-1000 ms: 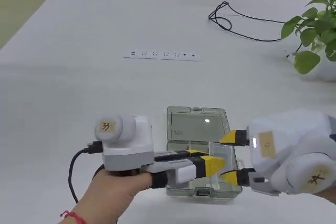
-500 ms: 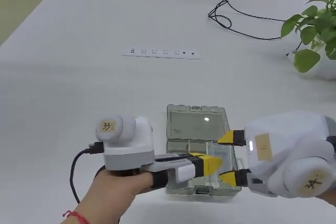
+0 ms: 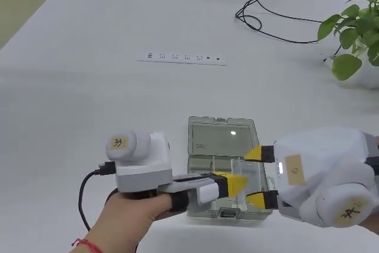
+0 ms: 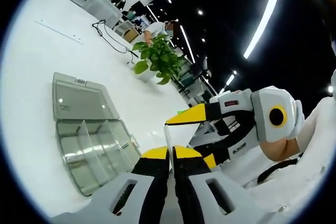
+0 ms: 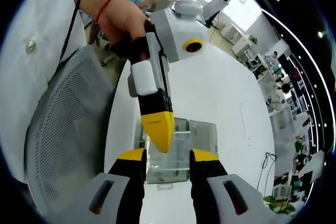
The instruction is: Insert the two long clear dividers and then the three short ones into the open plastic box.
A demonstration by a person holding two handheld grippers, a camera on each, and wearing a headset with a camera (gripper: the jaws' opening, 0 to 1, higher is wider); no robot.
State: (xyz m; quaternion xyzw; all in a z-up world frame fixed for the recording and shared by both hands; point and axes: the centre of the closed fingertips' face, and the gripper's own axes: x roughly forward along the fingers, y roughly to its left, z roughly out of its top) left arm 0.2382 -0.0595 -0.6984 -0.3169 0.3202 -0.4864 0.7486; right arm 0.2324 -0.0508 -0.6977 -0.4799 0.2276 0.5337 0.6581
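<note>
Right at the near edge of the white table, the left gripper is pinched tight on a clear flat plastic divider. The right gripper has its jaws wide either side of it, not squeezing. Both hang over the clear plastic box, lid flipped open, some dividers already in. Barely anything's moved in the last second, so I'd guess it's getting lined up, not seated yet. A white power strip lies further back.
</note>
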